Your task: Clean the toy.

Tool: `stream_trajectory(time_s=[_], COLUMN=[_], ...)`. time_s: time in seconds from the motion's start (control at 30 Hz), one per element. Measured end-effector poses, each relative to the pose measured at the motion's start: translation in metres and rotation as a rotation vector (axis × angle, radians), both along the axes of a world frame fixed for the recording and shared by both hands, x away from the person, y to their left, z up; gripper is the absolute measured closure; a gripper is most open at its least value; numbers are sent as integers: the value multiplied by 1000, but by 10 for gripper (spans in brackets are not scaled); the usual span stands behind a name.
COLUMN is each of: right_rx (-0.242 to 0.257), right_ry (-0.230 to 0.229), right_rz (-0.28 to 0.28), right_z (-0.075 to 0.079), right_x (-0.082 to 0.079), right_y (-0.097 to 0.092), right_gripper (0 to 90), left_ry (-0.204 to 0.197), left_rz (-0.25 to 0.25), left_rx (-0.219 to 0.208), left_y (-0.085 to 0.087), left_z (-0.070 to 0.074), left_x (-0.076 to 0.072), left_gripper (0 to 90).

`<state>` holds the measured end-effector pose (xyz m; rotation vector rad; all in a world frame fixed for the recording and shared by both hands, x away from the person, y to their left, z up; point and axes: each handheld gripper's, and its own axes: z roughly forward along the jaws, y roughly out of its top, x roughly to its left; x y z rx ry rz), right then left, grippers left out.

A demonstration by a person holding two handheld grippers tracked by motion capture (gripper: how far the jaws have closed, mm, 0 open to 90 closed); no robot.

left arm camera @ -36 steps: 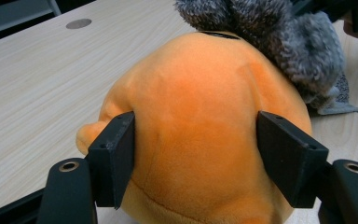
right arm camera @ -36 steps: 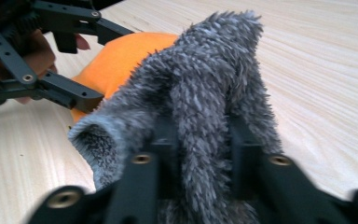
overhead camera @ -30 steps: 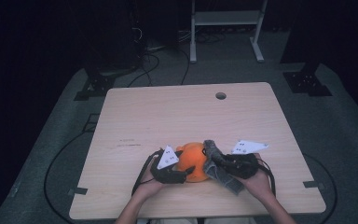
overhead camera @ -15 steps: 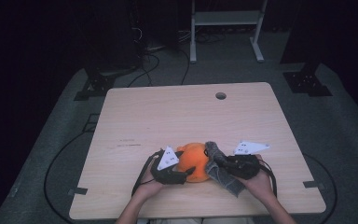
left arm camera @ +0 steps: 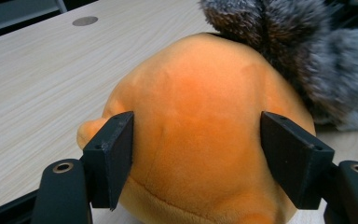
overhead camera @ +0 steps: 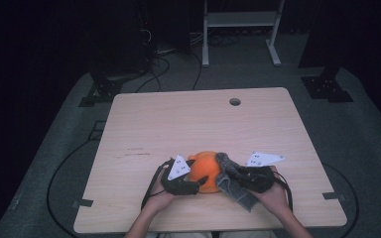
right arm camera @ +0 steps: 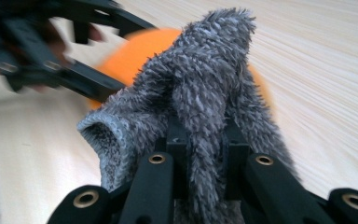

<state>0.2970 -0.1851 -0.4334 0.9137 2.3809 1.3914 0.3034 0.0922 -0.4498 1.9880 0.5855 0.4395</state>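
— Item one? 
— Orange plush toy (overhead camera: 204, 170): round, soft, smooth-piled, with a small nub at one side. Rests on the tabletop (overhead camera: 188, 124) near its front edge, well short of the round hole (overhead camera: 235, 101).

— Item two? 
— Grey fuzzy cloth (overhead camera: 234, 183): shaggy, bunched and folded, draped against the plush toy's right side, touching it, its lower end trailing toward the front edge.

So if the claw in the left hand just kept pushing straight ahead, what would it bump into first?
The orange plush: it already sits between the left claw's jaws. Behind it, probably the grey cloth.
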Motion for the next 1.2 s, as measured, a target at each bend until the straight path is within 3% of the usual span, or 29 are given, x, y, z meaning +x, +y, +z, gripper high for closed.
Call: stream_trajectory(time_s=[0.13,0.2,0.27,0.4,0.5,0.53,0.57,0.6,0.63,0.7,0.73,0.77,0.8,0.83,0.9,0.93,0.97,1.0,1.07,1.13,1.17,1.2], right_rx=[-31,-10,28,-24,-32,-39,-22,43,43,55,1,1,-66,-66,-71,-39,-39,48,56,32,29,19], right_ry=[10,10,-23,-53,-15,-3,15,22,22,-3,-24,-24,-36,-36,1,12,12,20,23,41,52,56], right_rz=[-64,-62,-19,26,-21,-61,-92,-96,-96,-42,-6,-6,-28,-28,-80,-99,-99,-42,-20,8,15,27], right_z=[-2,0,8,8,2,1,0,4,4,10,9,9,5,5,2,3,3,7,9,5,2,1], right_x=[1,0,-8,-11,0,4,8,7,7,2,-1,-1,2,2,8,10,10,7,6,4,4,3], right_y=[-12,-13,-5,10,-1,-7,-11,-13,-13,-5,4,4,3,3,-8,-15,-15,-15,-11,-2,0,-1], right_gripper=[777,777,777,776,777,777,778,778,778,777,775,775,775,775,777,777,777,776,774,774,775,775], left_ry=[-10,-16,-15,-6,-15,-24,-34,-41,-45,-46,-43,-42,-44,-44,-57,-62,-64,-62,-39,1,4,-11], left_rz=[6,5,1,-2,3,6,7,8,11,9,7,3,-2,-2,-7,-10,-12,-17,-34,-76,-79,-53], left_rx=[8,13,15,16,18,27,38,46,48,53,53,50,49,49,59,65,68,70,66,61,44,-2], left_y=[-1,-1,0,0,-2,-4,-5,-6,-7,-7,-6,-6,-7,-7,-10,-11,-11,-10,-8,-2,1,6], left_z=[-1,-1,-1,-1,-1,-1,-2,-2,-2,-2,-2,-2,-2,-2,-2,-2,-2,-2,1,11,17,25], left_x=[-1,-2,-2,-1,-2,-2,-3,-4,-4,-5,-4,-4,-5,-5,-7,-7,-7,-7,-7,-4,-3,-1], left_gripper=[278,277,278,280,283,284,284,285,285,285,285,285,286,286,287,287,287,284,275,213,188,161])
